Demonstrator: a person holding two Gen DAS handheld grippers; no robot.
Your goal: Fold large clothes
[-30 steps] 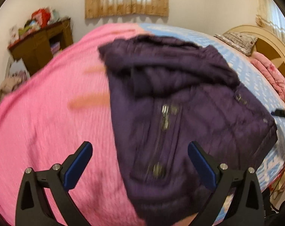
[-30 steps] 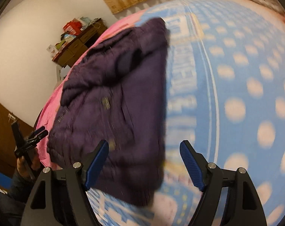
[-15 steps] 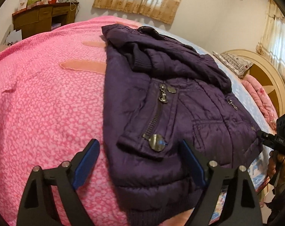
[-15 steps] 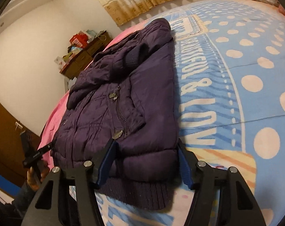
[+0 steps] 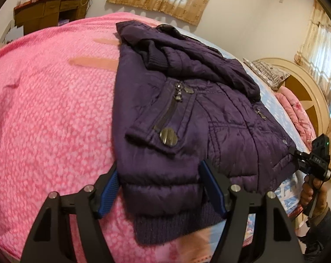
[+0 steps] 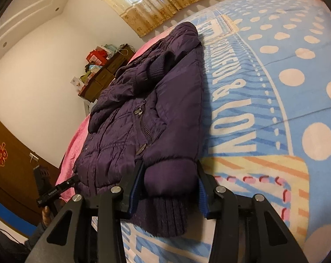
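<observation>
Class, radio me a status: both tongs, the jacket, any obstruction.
Left tongs, right tongs closing round hem corners of purple jacket. Jacket flat across pink blanket and blue blanket. Nothing in the way.

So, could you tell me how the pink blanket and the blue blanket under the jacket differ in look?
The pink blanket carries a fine, pale mottled print with a few plain salmon bars; the blue blanket has large cream dots and big block lettering. The pink blanket lies under the jacket's left side, at the left gripper; the blue one lies under its right side, at the right gripper. Both cover the bed.
</observation>
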